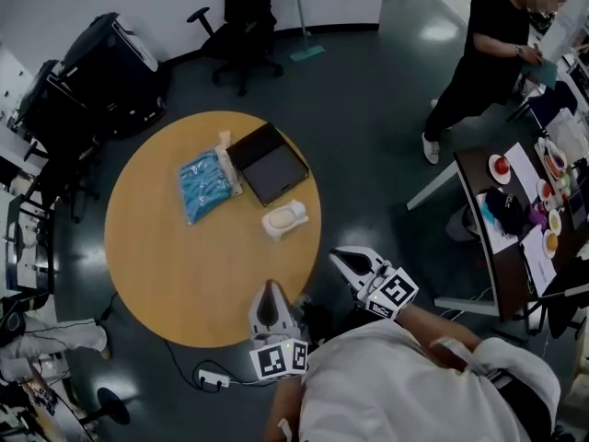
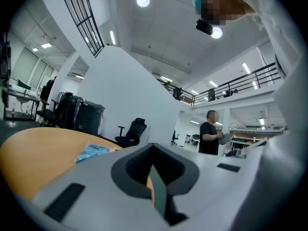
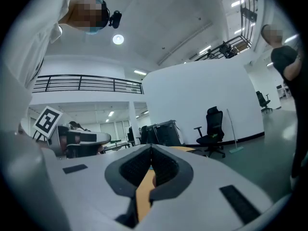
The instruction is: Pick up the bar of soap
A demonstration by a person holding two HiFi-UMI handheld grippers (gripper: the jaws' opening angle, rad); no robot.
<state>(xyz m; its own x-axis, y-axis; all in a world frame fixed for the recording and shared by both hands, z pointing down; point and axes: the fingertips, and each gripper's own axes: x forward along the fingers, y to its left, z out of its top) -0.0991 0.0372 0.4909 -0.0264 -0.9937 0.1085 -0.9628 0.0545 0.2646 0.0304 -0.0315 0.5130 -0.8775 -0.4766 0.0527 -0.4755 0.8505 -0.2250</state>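
Note:
The bar of soap (image 1: pixel 280 216) is a cream block resting in a small white dish near the right side of the round wooden table (image 1: pixel 166 265). My left gripper (image 1: pixel 270 290) hovers over the table's near edge, well short of the soap, jaws shut and empty. My right gripper (image 1: pixel 344 259) is held off the table's near-right edge, also shut with nothing in it. Both gripper views look up and outward. In them the left gripper (image 2: pixel 153 149) and the right gripper (image 3: pixel 150 151) show their jaws closed together, and the soap is out of sight.
A blue packet (image 1: pixel 206 185) and a flat black tray (image 1: pixel 270 162) lie beyond the soap. The blue packet (image 2: pixel 91 152) also shows in the left gripper view. A person (image 1: pixel 488 53) stands at the back right by a side table (image 1: pixel 515 219) with dishes. An office chair (image 1: pixel 241 44) and black cases (image 1: pixel 101 72) stand behind.

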